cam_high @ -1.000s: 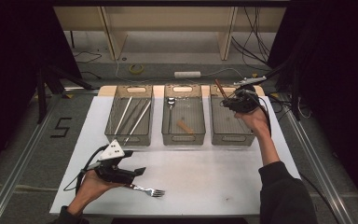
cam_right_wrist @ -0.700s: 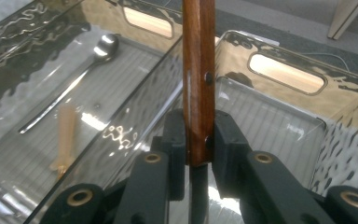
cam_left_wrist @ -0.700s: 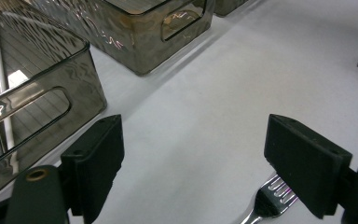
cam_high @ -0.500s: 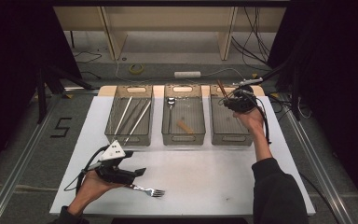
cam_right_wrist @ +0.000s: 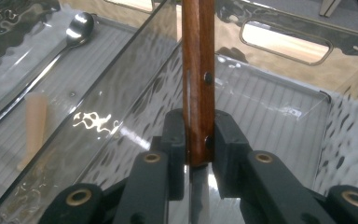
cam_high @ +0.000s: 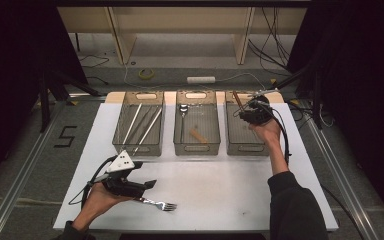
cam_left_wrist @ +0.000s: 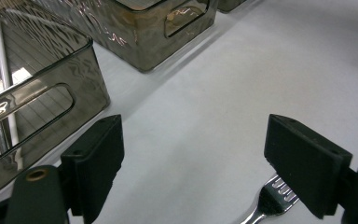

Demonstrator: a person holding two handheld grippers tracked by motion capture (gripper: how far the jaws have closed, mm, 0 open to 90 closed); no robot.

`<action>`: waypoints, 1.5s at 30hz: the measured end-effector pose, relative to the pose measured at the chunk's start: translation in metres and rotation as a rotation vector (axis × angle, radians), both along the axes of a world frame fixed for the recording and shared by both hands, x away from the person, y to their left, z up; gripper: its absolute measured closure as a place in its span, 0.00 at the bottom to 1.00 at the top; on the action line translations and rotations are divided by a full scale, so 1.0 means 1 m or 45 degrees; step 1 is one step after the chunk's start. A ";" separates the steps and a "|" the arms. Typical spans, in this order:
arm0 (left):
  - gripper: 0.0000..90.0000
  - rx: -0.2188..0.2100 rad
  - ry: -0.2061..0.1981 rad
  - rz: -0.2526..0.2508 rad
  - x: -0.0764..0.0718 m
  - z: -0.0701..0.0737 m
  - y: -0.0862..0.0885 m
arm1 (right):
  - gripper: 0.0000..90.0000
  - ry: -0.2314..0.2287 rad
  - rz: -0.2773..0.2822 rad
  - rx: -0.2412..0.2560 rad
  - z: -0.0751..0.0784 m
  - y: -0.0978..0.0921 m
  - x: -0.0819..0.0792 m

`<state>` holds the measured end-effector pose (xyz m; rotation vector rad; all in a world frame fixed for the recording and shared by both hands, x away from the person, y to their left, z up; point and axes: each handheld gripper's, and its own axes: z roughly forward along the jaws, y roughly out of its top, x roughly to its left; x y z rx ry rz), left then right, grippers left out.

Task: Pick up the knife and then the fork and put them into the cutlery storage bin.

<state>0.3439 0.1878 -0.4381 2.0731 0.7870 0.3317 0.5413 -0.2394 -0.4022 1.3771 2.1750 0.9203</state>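
Knife: the right gripper [cam_right_wrist: 198, 163] holds a knife [cam_right_wrist: 198, 70] with a brown wooden handle. Its jaws are squeezed tight on the handle, near where the metal blade starts.
Where the knife is: it is up in the air over the right bin [cam_high: 245, 142], the clear box at the far right of the white table [cam_high: 220, 200].
Which way it points: in the right gripper view the handle points straight away from the jaws, toward the far wall of the bin. The blade runs back under the gripper.
Next move, my guess: the knife needs to go down into this bin. It must lie along the long way of the bin to fit flat.
Fork: a fork [cam_high: 161, 204] lies flat on the table near the front edge. In the left gripper view its prongs [cam_left_wrist: 275, 196] sit just beside the right-hand jaw.
Left gripper: the left gripper [cam_high: 147, 184] has its jaws wide apart and holds nothing. It is the nearer one to the fork.
Other bins: the middle bin [cam_high: 196, 145] has a spoon [cam_high: 182, 111] and a small tan stick [cam_high: 198, 135]. The left bin [cam_high: 139, 145] has long thin metal sticks [cam_high: 147, 131].
Hard to see: the blade tip is hidden. The fork handle is cut off.
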 end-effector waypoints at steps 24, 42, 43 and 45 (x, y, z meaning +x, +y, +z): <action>0.23 0.097 0.014 -0.020 0.002 0.005 -0.001 | 0.45 0.025 0.103 0.140 0.012 0.002 -0.034; 0.24 0.292 0.105 -0.095 0.004 0.013 -0.003 | 0.33 -0.078 0.405 0.207 0.010 0.017 -0.135; 0.24 0.304 0.109 -0.100 0.003 0.012 -0.004 | 0.33 -0.081 0.407 0.213 0.008 0.018 -0.139; 0.25 0.325 0.118 -0.104 0.003 0.012 -0.003 | 0.33 -0.089 0.418 0.231 0.003 0.017 -0.147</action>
